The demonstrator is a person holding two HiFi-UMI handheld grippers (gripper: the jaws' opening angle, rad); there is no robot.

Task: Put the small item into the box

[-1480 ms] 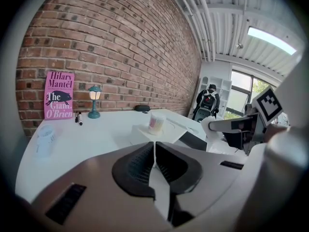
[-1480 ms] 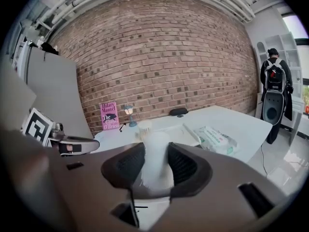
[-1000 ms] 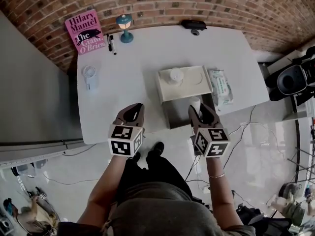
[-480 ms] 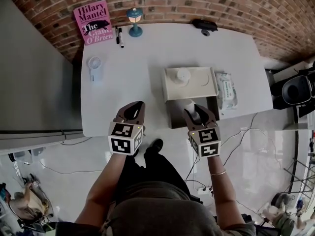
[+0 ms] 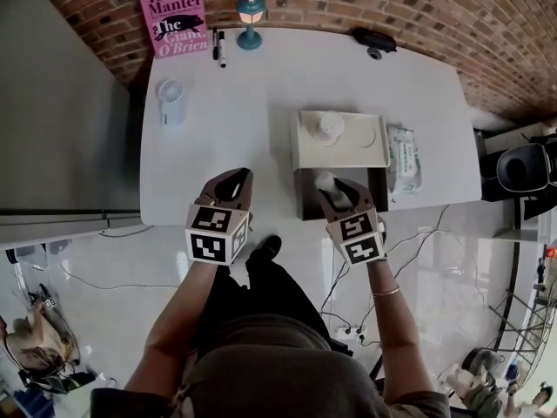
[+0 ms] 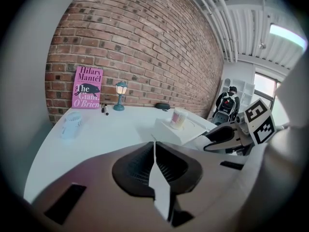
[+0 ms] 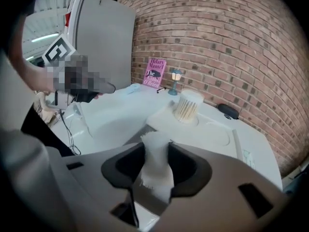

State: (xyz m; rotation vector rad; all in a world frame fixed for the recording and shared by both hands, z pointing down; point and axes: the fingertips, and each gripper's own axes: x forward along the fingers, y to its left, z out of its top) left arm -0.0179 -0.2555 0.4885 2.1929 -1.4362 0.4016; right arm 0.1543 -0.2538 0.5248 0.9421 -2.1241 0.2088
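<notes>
Counter [image 5: 261,138]: 1. On it, far side: 1 book [image 5: 172,17], 1 lamp [image 5: 250,10], 2 pens [image 5: 218,47], 1 black pouch [image 5: 373,38] far right. Left: 1 fan [image 5: 171,102]. Right half: 1 tray [image 5: 365,149] w/ 1 swab jar [image 5: 330,126], 1 box [image 5: 304,200] at near edge, 1 wipes pack [image 5: 404,160]. 1 roll [image 5: 325,180]. Grippers, 2: left gripper [image 5: 233,178], right gripper [image 5: 336,190].

White small item [image 7: 157,154], pink book [image 5: 173,17]
</notes>
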